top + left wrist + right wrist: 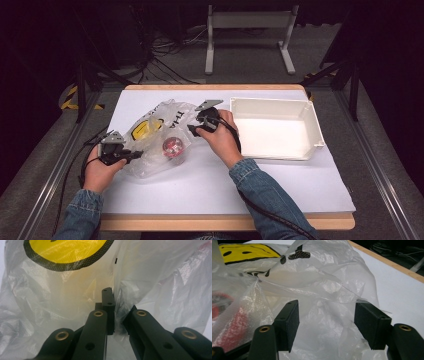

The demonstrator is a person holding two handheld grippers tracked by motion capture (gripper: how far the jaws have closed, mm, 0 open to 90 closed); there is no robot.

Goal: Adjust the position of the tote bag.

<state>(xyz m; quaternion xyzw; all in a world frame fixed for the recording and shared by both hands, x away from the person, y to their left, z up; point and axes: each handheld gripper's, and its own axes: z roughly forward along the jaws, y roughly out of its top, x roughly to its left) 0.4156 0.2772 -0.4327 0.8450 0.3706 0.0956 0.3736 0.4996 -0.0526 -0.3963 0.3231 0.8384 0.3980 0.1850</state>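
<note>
Left tongs point(113, 322) clench the plastic bag point(150, 135), right tongs point(327, 325) gape around it; the high view adds a white bin point(275, 129).

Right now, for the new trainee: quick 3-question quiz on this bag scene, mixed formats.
1. True or false: the left gripper is shut on the plastic bag.
2. What does the right gripper have between its fingers? A) bag film, not pinched B) the white bin C) a cable
3. What stands on the table to the right of the bag?

Key: 1 true. 2 A. 3 The white bin, nothing in it.
</note>
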